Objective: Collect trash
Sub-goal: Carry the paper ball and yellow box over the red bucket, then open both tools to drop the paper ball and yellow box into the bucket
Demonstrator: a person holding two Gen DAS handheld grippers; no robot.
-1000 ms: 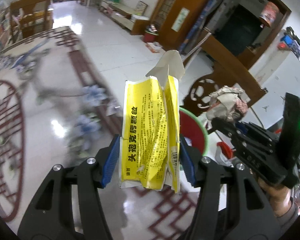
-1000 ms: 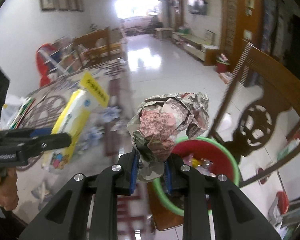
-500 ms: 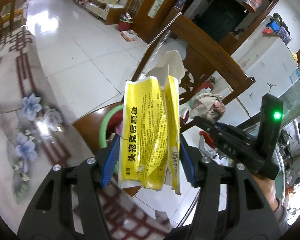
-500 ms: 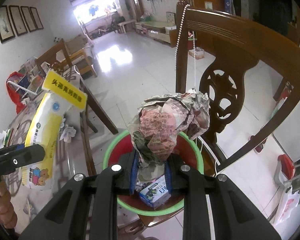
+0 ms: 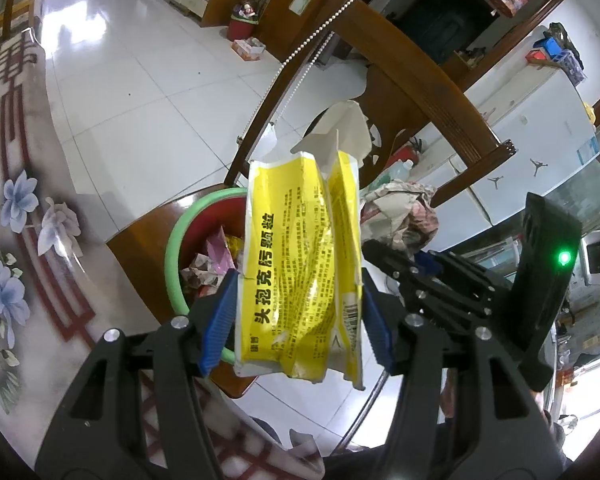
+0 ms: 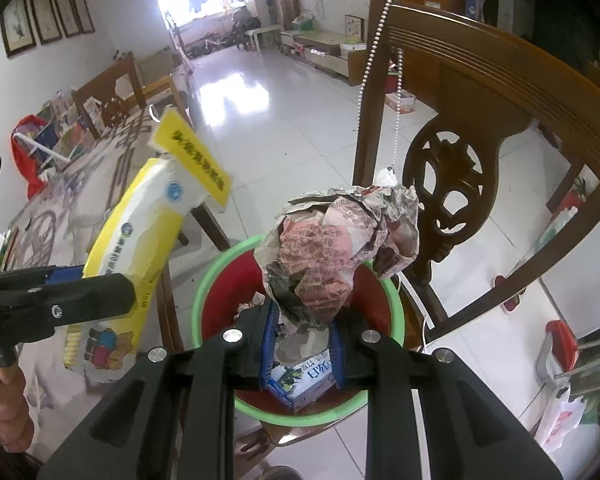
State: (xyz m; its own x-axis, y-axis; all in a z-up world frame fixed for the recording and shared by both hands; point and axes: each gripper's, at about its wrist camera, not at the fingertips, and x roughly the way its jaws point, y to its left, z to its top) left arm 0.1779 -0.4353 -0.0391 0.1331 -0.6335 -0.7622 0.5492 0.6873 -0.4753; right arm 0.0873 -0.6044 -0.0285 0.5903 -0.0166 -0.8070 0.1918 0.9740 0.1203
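The left tool (image 5: 298, 320) clamps a crumpled yellow printed packet (image 5: 300, 268) between its blue pads, jaws about half apart. The right tool (image 6: 303, 344) is squeezed tight on a crumpled newspaper ball (image 6: 336, 248). Both pieces of trash hang above the green-rimmed red plastic basin (image 6: 396, 312), which sits on a brown wooden chair (image 6: 468, 128) and holds other scraps.

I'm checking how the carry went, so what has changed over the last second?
Both hands swung away from the patterned table to the green-rimmed red bin on the wooden chair, which now lies right under the crumpled newspaper ball. Unchanged: left gripper holds the yellow medicine packet, right gripper the ball.
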